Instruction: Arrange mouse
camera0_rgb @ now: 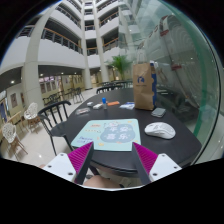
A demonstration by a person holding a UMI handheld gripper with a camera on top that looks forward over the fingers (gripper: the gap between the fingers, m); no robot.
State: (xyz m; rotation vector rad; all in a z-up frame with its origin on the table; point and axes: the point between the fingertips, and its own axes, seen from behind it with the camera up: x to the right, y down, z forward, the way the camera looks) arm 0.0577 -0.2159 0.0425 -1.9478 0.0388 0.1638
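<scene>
A white computer mouse [160, 130] lies on the dark round table [80, 120], to the right of a pale green mouse mat [108, 133] with printed circles. My gripper [113, 158] is held above the table's near edge, its two fingers wide apart with magenta pads [80, 157] facing inward. Nothing is between the fingers. The mat lies just ahead of them and the mouse is beyond the right finger.
A brown cardboard box [144, 86] stands at the table's far right. Small objects lie near the far edge [108, 103]. Dark chairs [52, 112] stand at the left. A glass wall [185, 70] runs along the right.
</scene>
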